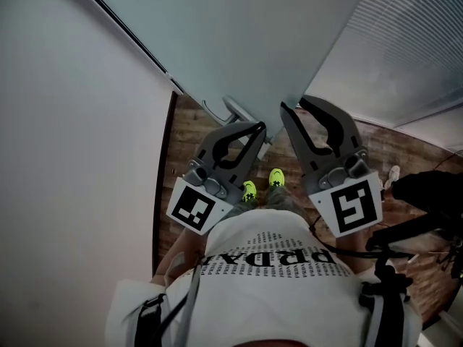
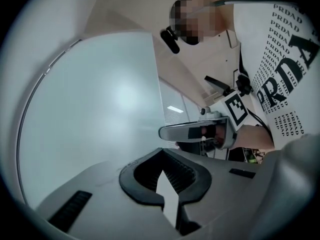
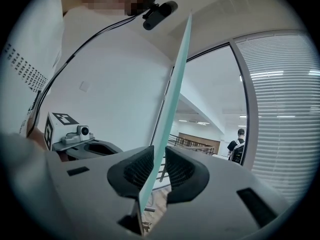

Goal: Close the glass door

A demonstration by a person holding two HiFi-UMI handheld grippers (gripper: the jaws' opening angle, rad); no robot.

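Closest in, the right gripper (image 3: 159, 151) is straddling the free edge of the glass door (image 3: 175, 94). Its ribbed black pads are standing narrowly apart, with a slim gap showing on one side. Only the right gripper view is presenting this edge as a thin green-tinted line. Alongside, the left gripper (image 2: 162, 154) is facing the door's smooth frosted face, its jaws meeting at the tips and gripping nothing. Just beyond it, the left gripper view is showing the mirror finish of the lever handle (image 2: 195, 132), which the head view is rendering only as a small grey bar. From above, the door is standing open over wooden flooring (image 1: 192, 132), with a plain white wall (image 1: 72, 157) lying close on the left. Farther off, slatted blinds (image 3: 285, 109) are flanking the opening, where a person (image 3: 239, 146) is standing.
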